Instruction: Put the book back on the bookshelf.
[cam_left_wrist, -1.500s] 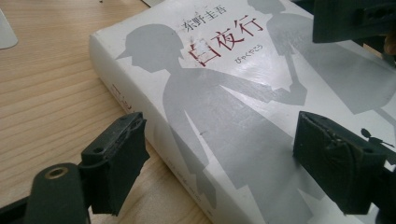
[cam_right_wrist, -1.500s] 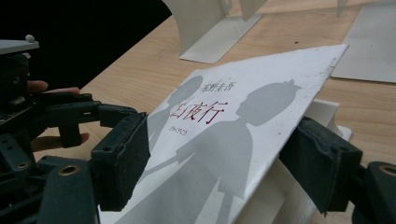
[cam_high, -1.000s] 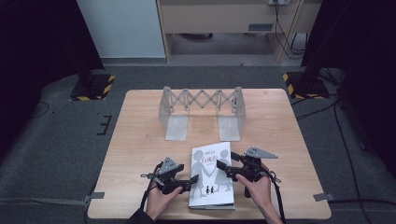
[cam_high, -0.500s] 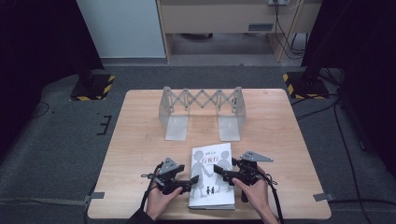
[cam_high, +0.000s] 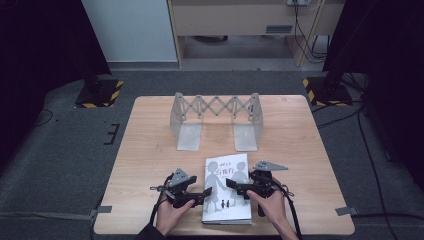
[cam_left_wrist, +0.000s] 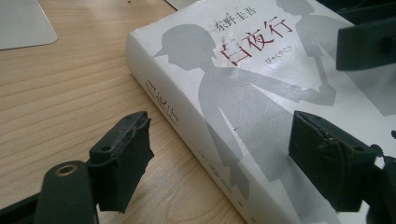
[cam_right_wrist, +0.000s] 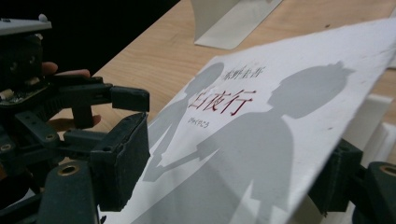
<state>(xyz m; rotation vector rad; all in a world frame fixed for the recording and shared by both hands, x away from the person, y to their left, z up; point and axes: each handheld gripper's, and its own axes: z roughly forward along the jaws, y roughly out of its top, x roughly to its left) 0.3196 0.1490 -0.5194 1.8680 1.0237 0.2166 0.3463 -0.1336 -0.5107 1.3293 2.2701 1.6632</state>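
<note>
Where pale wood shows, thick matte book (cam_high: 227, 188)

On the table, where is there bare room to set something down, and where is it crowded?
The table is bare along its left side beside the folding rack, along its right side past the book, and in the strip between the rack's two feet. The near edge is crowded: left gripper and right gripper flank the book there.
</note>
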